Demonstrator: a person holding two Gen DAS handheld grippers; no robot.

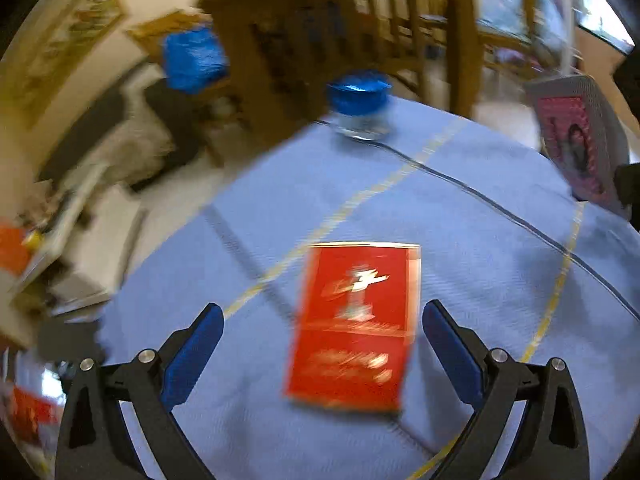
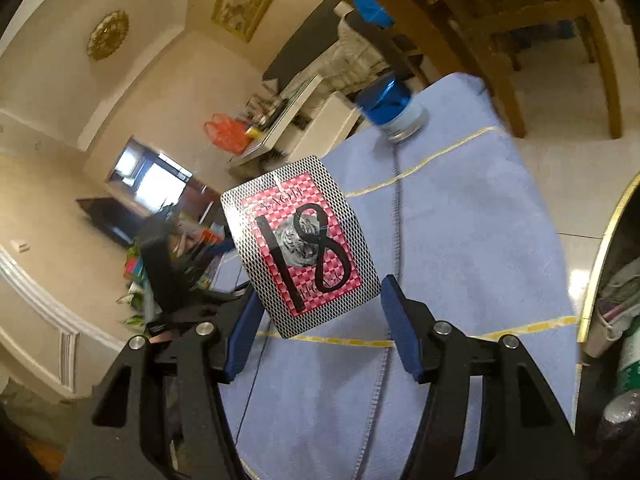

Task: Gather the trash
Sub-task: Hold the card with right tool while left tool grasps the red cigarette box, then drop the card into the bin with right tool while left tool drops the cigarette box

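A red flat box (image 1: 354, 328) lies on the blue cloth (image 1: 480, 240). My left gripper (image 1: 323, 310) hovers over the box, open, with a blue pad on either side and neither touching it. My right gripper (image 2: 322, 290) is shut on a playing card (image 2: 300, 252) with a pink checked back and "18" written in black. The card is held by its two side edges, tilted and clear of the cloth, and it also shows at the right edge of the left wrist view (image 1: 576, 144). A small clear container with a blue liner (image 1: 360, 104) (image 2: 392, 108) stands at the far end of the cloth.
A thin dark cable (image 1: 500, 208) runs across the cloth. Wooden chairs (image 2: 500, 12) stand beyond the table's far edge. A gold-rimmed opening with bottles and wrappers (image 2: 616, 320) sits at the right. A low white cabinet with an orange bag (image 2: 226, 132) stands at the left.
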